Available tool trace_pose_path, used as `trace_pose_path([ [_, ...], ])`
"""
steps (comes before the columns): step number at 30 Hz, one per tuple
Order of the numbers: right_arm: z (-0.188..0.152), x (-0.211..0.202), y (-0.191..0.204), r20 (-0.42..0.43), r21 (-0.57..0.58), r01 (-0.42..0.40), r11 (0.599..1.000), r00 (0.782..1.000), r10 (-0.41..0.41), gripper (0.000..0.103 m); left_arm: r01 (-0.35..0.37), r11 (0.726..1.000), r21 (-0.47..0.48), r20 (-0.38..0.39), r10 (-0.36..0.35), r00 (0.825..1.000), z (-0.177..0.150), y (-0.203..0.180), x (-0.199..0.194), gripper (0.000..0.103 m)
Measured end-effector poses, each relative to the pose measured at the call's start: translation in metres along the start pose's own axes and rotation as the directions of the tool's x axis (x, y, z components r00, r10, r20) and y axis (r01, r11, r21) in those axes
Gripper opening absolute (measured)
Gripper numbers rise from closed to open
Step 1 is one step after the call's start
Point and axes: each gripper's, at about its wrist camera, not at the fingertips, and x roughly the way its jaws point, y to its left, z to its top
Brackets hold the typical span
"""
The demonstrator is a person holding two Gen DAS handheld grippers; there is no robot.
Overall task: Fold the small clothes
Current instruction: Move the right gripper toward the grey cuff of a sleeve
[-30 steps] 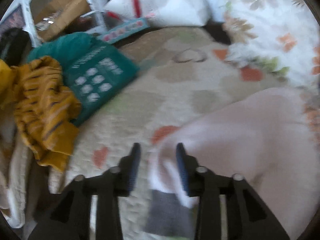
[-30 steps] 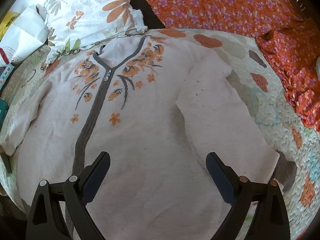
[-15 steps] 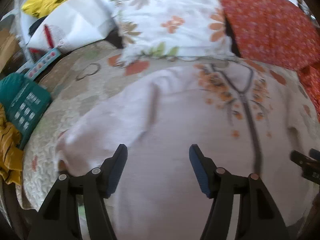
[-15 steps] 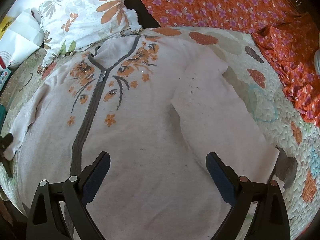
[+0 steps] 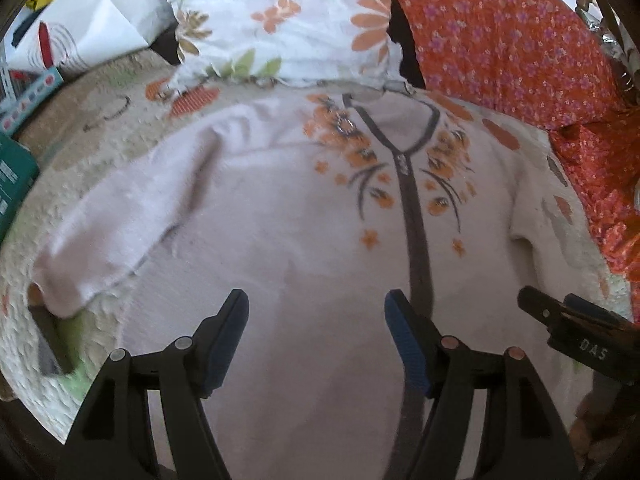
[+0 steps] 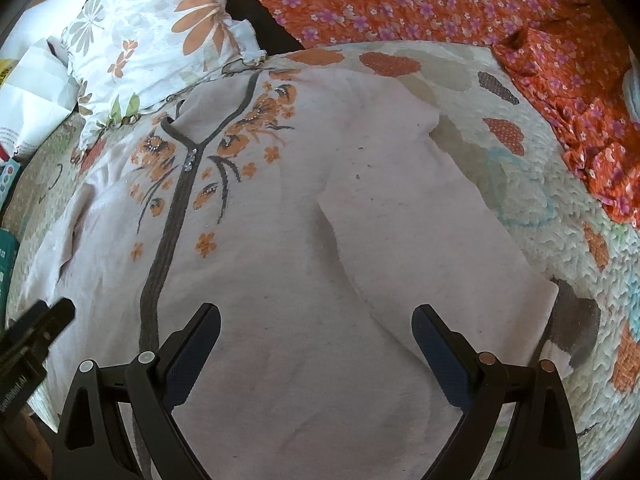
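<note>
A pale pink top (image 5: 304, 240) with a grey placket and orange flower print lies flat, front up, on the quilt. Its left sleeve (image 5: 120, 232) stretches out toward the lower left. In the right wrist view the other sleeve (image 6: 420, 220) is folded in along the body (image 6: 288, 260). My left gripper (image 5: 316, 300) hovers over the lower front, its jaws opening with only the flat cloth beneath them, nothing pinched. My right gripper (image 6: 316, 314) stands wide open above the hem area. Each gripper shows at the edge of the other's view: the right gripper (image 5: 560, 316), the left gripper (image 6: 40, 320).
A floral quilt (image 5: 100, 120) covers the bed. A white flowered pillow (image 5: 280, 20) lies behind the collar, and orange flowered fabric (image 5: 500, 40) runs along the far and right side. A white bag (image 5: 92, 28) and a teal item (image 5: 12, 176) sit at the left.
My left gripper let go of the sleeve cuff, swung right over the top's front and opened wider. It now appears at the left edge of the right wrist view. The right gripper stayed put.
</note>
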Motion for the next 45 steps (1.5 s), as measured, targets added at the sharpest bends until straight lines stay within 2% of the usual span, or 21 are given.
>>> trace_pose_path([
  [6,-0.001,0.005,-0.003,-0.024,0.007,-0.006,1.000,1.000,0.006,0.099,0.031,0.999,0.015,-0.052,-0.030,0.998,-0.010,-0.008,0.008,0.071],
  [19,-0.002,0.012,-0.004,-0.047,0.020,-0.005,1.000,0.999,0.006,0.099,0.031,0.999,0.023,-0.099,-0.029,0.995,-0.020,-0.001,0.015,0.071],
  [45,-0.004,0.016,0.001,-0.055,0.003,0.001,1.000,0.999,-0.001,0.099,0.009,0.999,0.037,-0.087,-0.006,0.996,-0.020,-0.003,0.014,0.071],
])
